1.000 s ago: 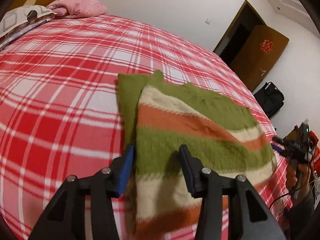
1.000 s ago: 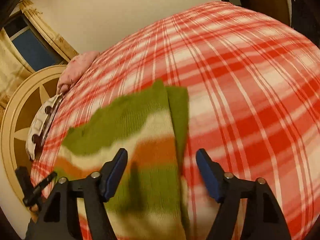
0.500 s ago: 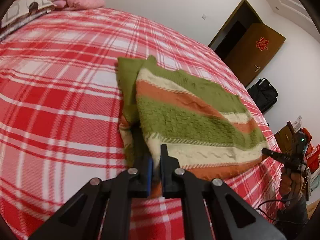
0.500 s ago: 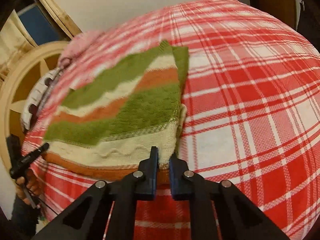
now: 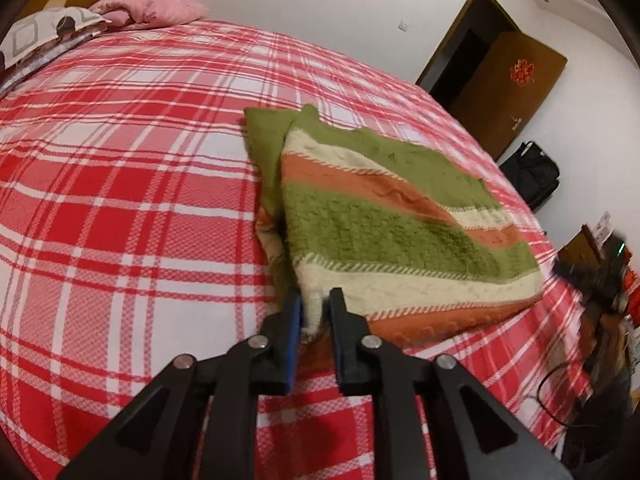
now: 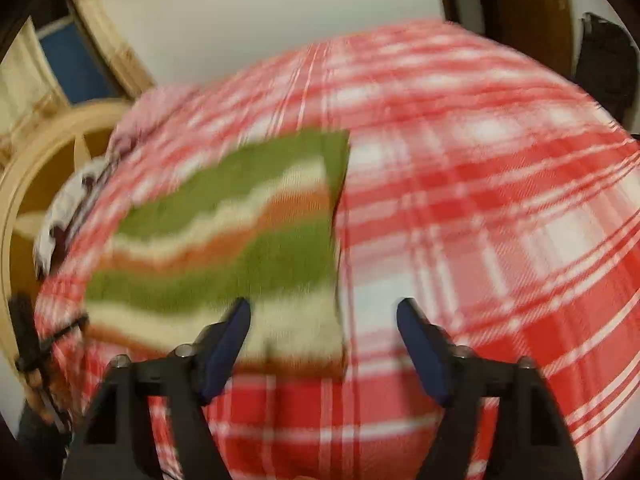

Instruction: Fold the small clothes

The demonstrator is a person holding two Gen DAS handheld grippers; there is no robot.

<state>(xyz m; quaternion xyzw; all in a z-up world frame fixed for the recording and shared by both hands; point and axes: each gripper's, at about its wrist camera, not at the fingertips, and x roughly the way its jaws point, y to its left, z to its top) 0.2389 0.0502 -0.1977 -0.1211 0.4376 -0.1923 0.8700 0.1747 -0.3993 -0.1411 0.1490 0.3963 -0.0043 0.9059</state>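
**A:** Sweater (image 5: pixel 400 216) first: where is it from the left claw (image 5: pixel 315 312)?

**B:** Straight ahead of it, flat on the bed (image 5: pixel 120 200). Its near corner stands up right between the jaws. They have just been opening and stand a little apart. The cream tuft looks loose in there, not pinched (a close call, I admit).

**A:** How does it look?

**B:** It's a fuzzy knit in green, orange and cream bands, folded into a neat oblong. A green strip of a lower layer peeks out along the side to the claw's left. The orange hem runs from the claw off to its right.

**A:** And the other view?

**B:** It's blurred. The right claw (image 6: pixel 324 320) is spread wide and grips nothing. The sweater (image 6: pixel 240 248) lies ahead and to its left, and its near corner shows in the gap between the jaws. To the right of the claw there is only plaid.

**A:** So which step is this?

**B:** I'd say letting go after laying a fold, since both near corners are down. Next, the left claw needs to widen and back off without dragging that tuft. Then the person either takes the short edges for one more fold or leaves it, because it already looks compact.
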